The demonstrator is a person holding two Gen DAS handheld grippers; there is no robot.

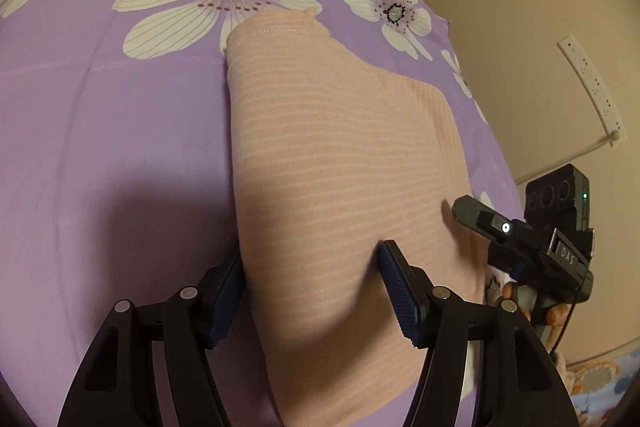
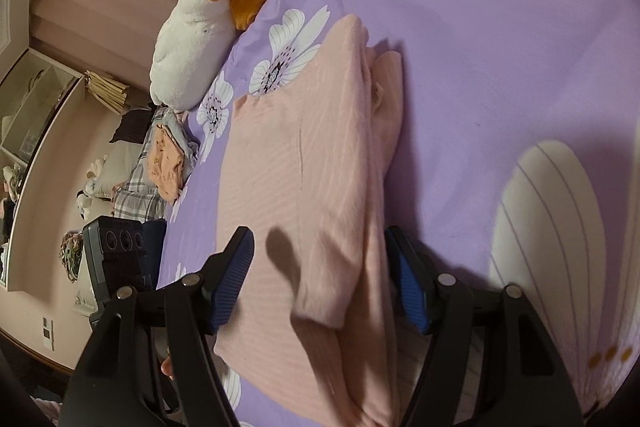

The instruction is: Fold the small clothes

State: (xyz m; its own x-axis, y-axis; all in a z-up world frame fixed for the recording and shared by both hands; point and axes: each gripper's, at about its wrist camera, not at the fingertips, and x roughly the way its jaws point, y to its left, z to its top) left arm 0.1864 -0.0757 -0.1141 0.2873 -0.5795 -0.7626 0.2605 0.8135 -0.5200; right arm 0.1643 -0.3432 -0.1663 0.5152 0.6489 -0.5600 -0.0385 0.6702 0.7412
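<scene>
Left tool: jaws wide, nothing gripped; its blue-padded fingers straddle the near end of the garment, low over the cloth.

Right tool: jaws likewise wide and empty, straddling a folded edge of the same garment. In the left wrist view it appears at the garment's right edge, fingers apart.

Pink striped garment: the task's item. Lies on the bed, on the purple floral sheet, already doubled over into a long narrow shape; stacked layers show along one side in the right wrist view. Whether it is a top or trousers cannot be told.

Hazards, as judged:
- Jaws closing on the top ply only; the layers beneath would slide and the fold would open out.
- Pads catching the sheet along with the garment, since both tools sit low over soft bedding; a lift would drag the sheet and skew the fold.
- The two tools lifting unevenly, leaving the next fold crooked.

Containers: none in view. Nearest thing to storage is a loose pile of other clothes past the bed's far edge, checked and peach-printed fabrics, unboxed.

Also present: plush duck, white with orange bill, at the bed's edge; white power strip on the wall.
</scene>
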